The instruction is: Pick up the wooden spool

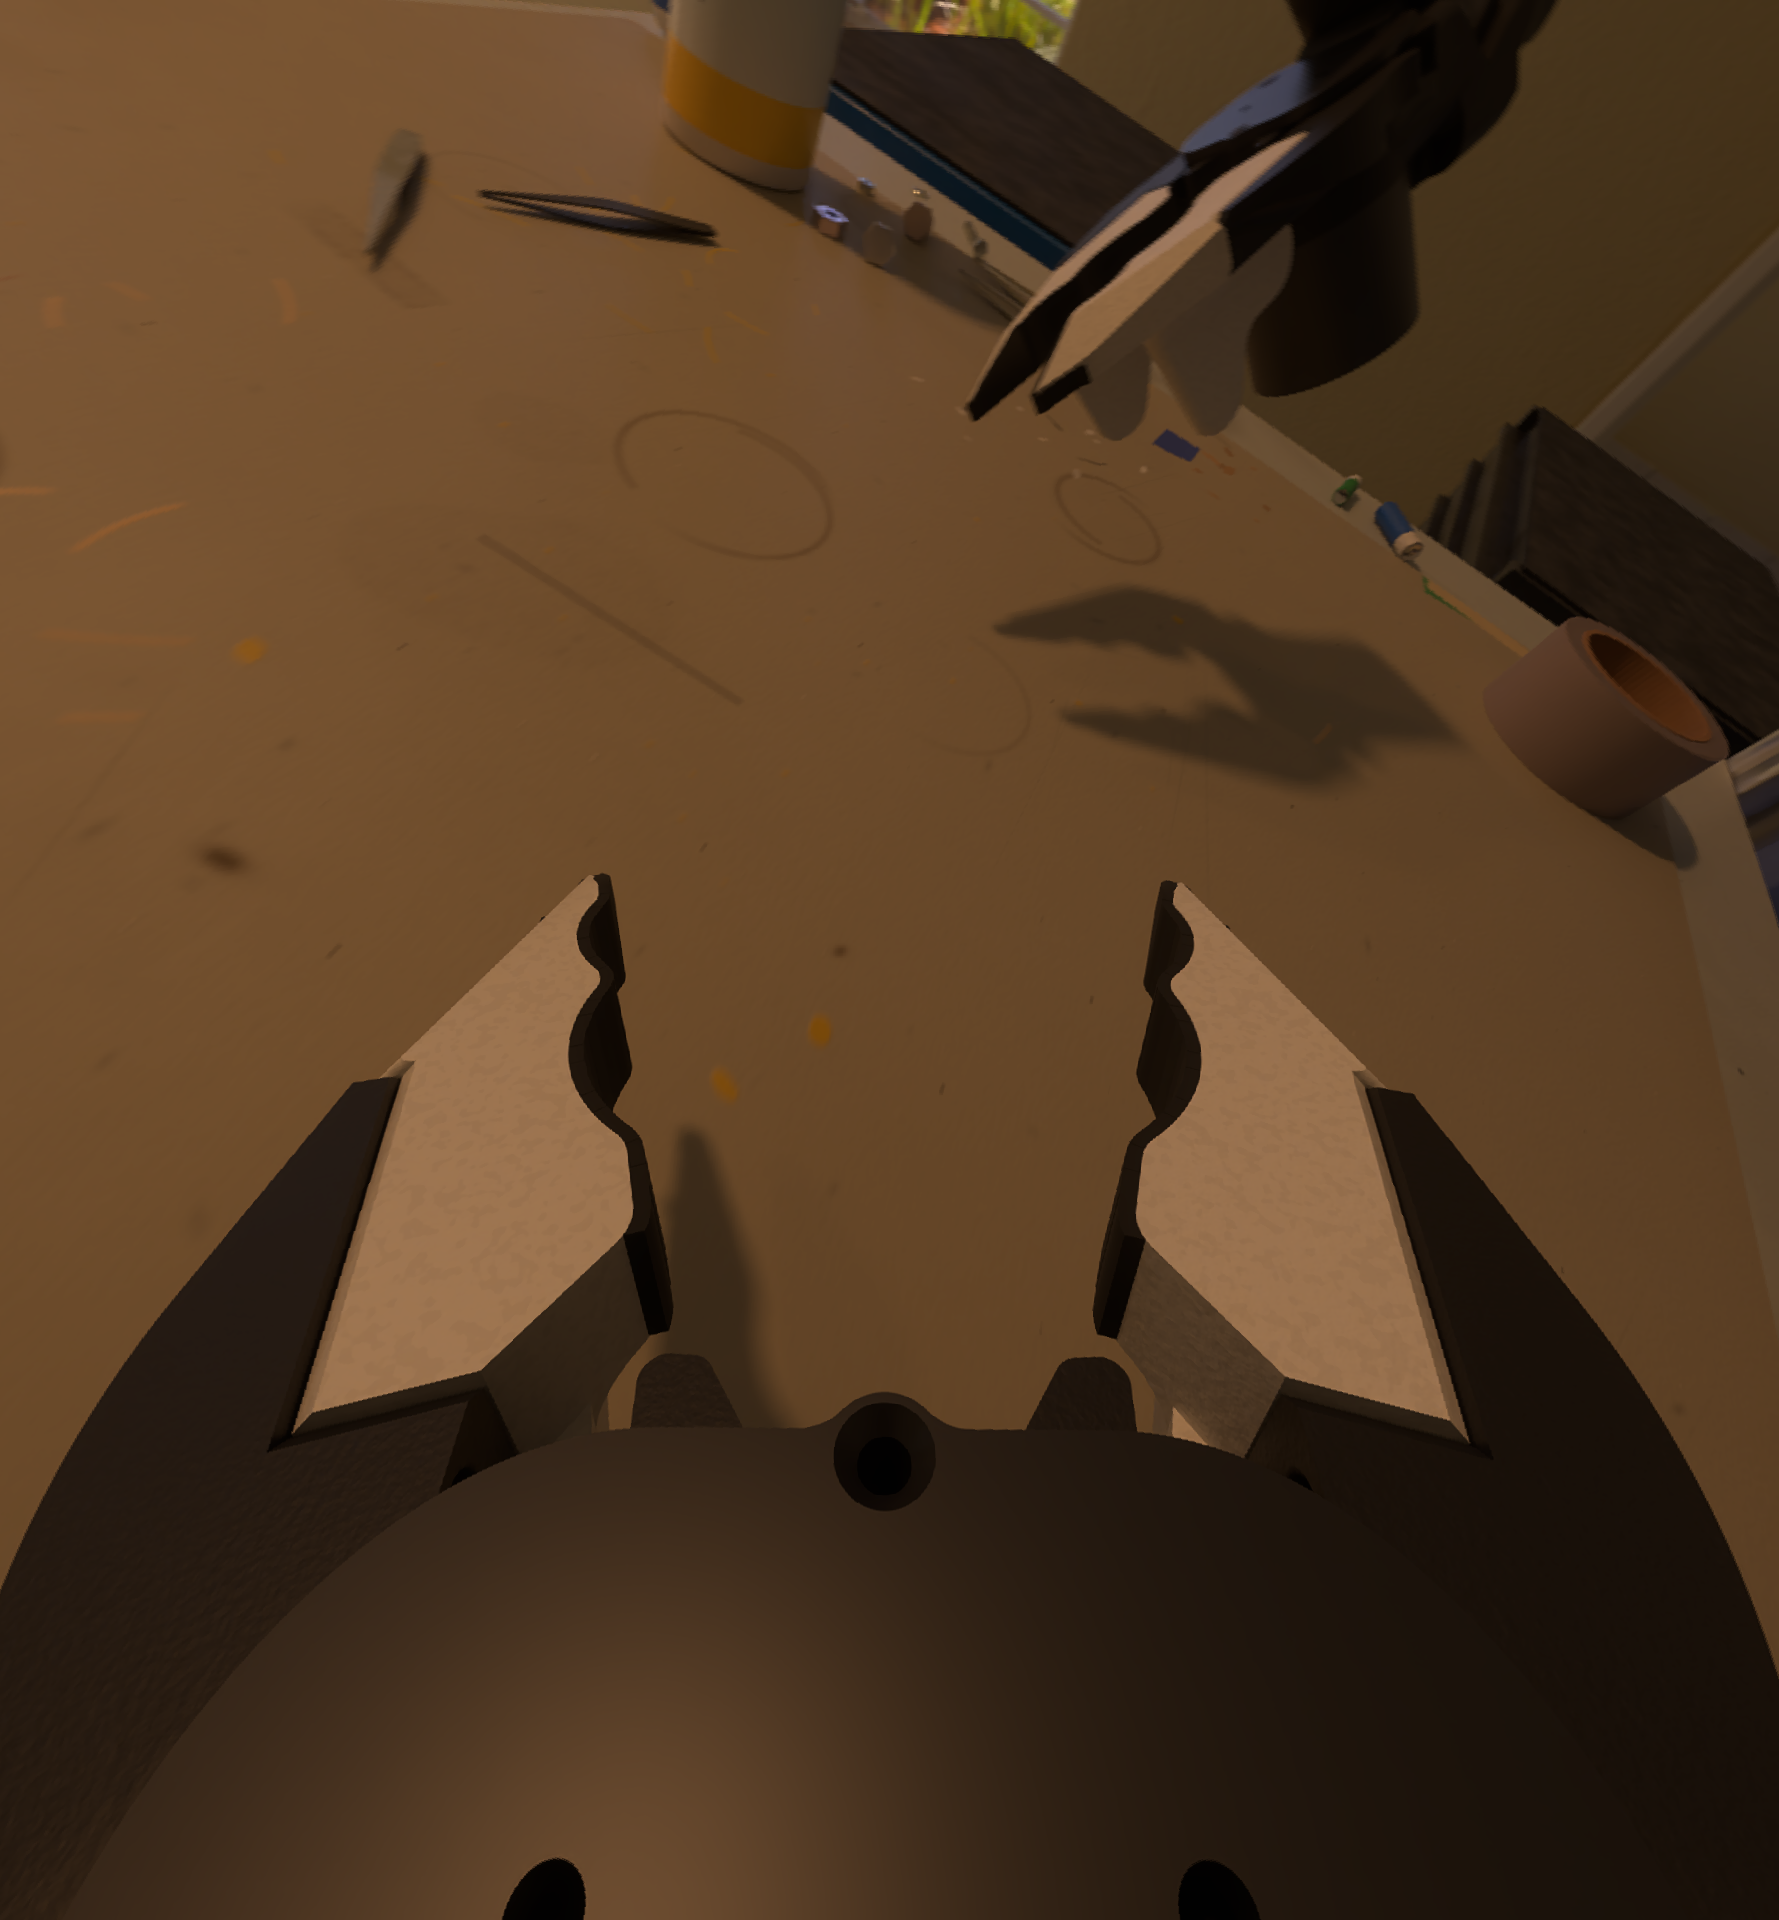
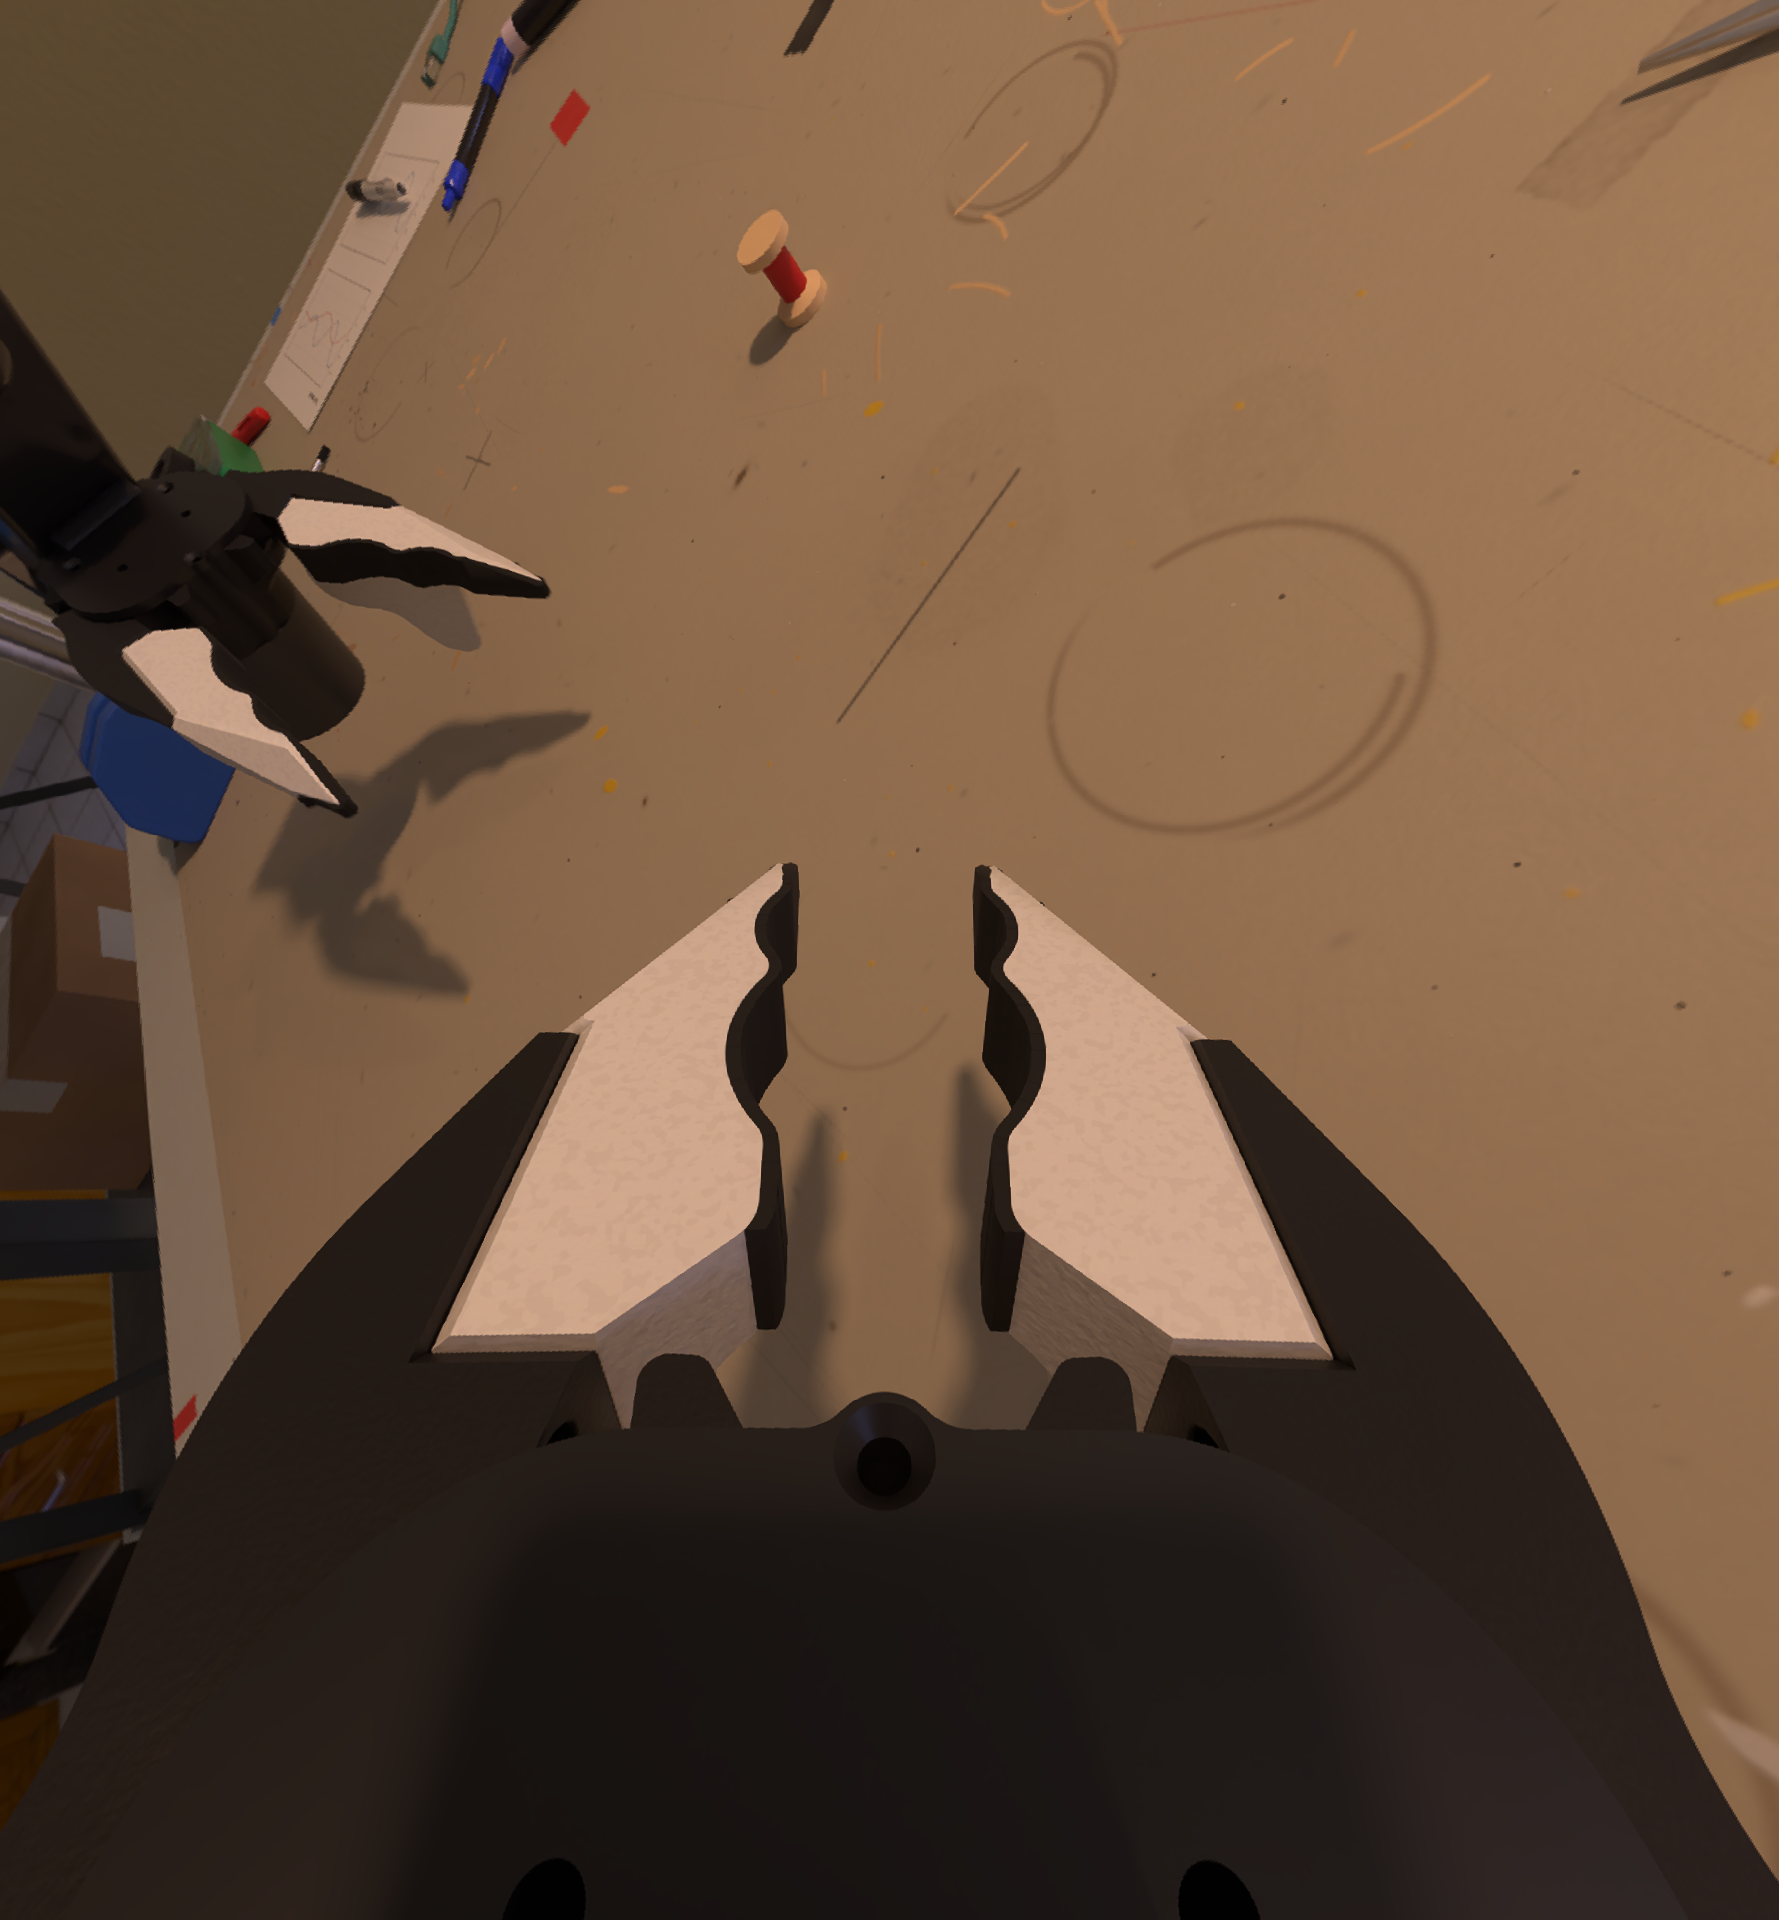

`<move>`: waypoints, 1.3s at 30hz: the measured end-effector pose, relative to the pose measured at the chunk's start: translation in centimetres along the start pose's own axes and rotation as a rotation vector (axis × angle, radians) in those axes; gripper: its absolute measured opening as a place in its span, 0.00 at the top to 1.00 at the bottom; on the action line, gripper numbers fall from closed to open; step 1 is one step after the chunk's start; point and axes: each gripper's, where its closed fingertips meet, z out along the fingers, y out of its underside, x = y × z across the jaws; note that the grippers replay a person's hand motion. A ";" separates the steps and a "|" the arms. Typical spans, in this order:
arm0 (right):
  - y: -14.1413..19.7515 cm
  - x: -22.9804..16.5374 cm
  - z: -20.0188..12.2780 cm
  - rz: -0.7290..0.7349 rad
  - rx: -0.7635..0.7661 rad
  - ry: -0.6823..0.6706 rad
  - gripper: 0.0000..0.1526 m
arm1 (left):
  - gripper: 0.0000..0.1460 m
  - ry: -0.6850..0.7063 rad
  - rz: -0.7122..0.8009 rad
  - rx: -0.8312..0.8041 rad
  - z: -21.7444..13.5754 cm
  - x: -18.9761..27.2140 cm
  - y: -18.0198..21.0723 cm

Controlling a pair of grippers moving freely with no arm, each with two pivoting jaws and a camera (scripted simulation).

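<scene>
— So, where's the wooden spool?

— Lying on its side on the table, well ahead of the right gripper, a little to its left. That gripper holds nothing, fingers partly spread.

— And the left gripper?

— Wide open, empty too, farther off.

— I'd send the right one: spread wider, come down square across the red middle, between the flanges.

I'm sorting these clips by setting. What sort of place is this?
Probably a workshop or craft bench: a scuffed, paint-flecked brown worktop, a roll of tape at its edge, tweezers, and a wooden spool of red thread.
</scene>
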 end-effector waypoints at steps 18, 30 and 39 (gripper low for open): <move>2.6 -1.2 1.6 0.057 -0.061 0.005 0.78 | 0.34 -0.253 -0.075 0.078 -11.4 -7.6 0.8; 1.5 -2.1 1.2 -0.009 0.001 -0.004 0.78 | 0.36 -0.313 0.053 -0.128 -6.8 -11.3 -0.7; 2.2 -1.9 1.8 -0.041 -0.039 0.000 0.78 | 0.51 -0.431 0.071 -0.306 -1.4 -18.4 -2.4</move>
